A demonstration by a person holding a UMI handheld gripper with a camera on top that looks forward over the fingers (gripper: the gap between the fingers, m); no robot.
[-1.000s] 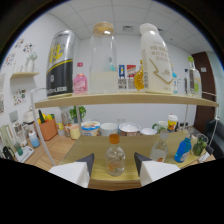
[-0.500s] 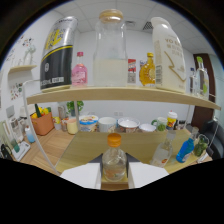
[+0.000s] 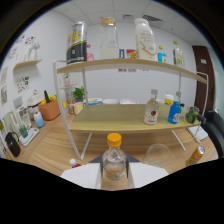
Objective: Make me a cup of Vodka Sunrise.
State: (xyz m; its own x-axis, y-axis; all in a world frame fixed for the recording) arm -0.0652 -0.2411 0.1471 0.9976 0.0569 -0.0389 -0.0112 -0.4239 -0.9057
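A small clear bottle (image 3: 114, 161) with an orange cap stands upright between my two white fingers (image 3: 82, 176), whose pads press on its sides; my gripper (image 3: 114, 175) is shut on it. An empty clear glass (image 3: 158, 154) stands on the wooden table just right of the bottle. Beyond them, a clear bottle with a red label (image 3: 151, 111) and a blue bottle (image 3: 174, 111) stand on the lower deck of a wire shelf (image 3: 125, 64). I cannot read the label of the held bottle.
On the shelf's top deck stand a black can (image 3: 76, 42), a tall clear jar (image 3: 109, 39) and a white carton (image 3: 145, 40). An orange can (image 3: 195, 156) stands right of the glass. An orange plant pot (image 3: 49, 108) and small bottles sit at the left.
The fingers went from spread around the orange-capped bottle to pressed on it. The view has since pulled back from the shelf, with the bottle staying between the fingers.
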